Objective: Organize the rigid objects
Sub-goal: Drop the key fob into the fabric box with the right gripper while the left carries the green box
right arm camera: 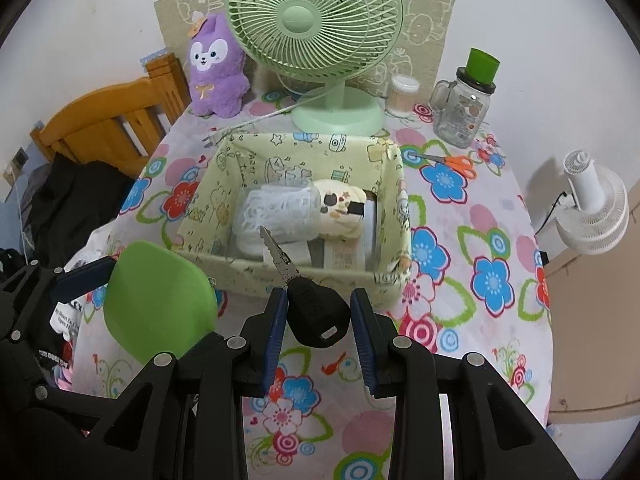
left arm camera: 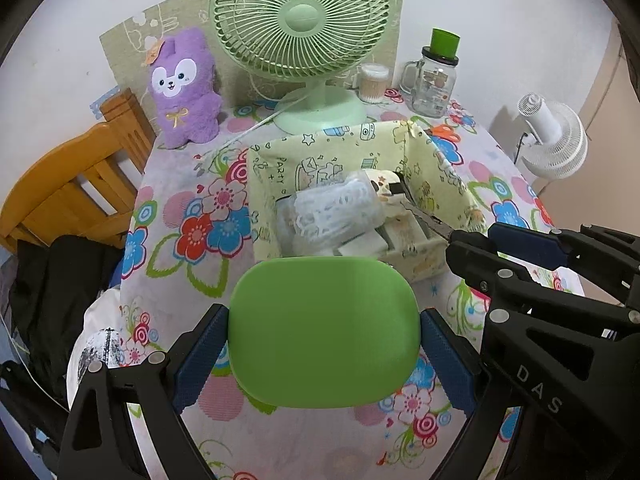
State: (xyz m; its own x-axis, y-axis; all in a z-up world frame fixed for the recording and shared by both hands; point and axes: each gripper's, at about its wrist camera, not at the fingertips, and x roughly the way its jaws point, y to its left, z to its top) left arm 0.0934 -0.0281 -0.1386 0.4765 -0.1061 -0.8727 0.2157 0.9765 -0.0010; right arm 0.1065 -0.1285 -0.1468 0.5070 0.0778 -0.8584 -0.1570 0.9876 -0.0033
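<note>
The right claw grips a black-headed key by its plastic head, pads on both sides, so the metal blade points forward over the near wall of the fabric storage box. The left claw clamps a flat green lid by its side edges, holding it level just short of the same box. Inside lie a bagged white item and a cream-coloured toy, which suggests both held things are meant for it. The box sits on the floral-clothed counter, in front of a green desk fan; orange scissors lie beside it.

Green desk fan, purple plush, glass jar, wooden chair, white fan.
</note>
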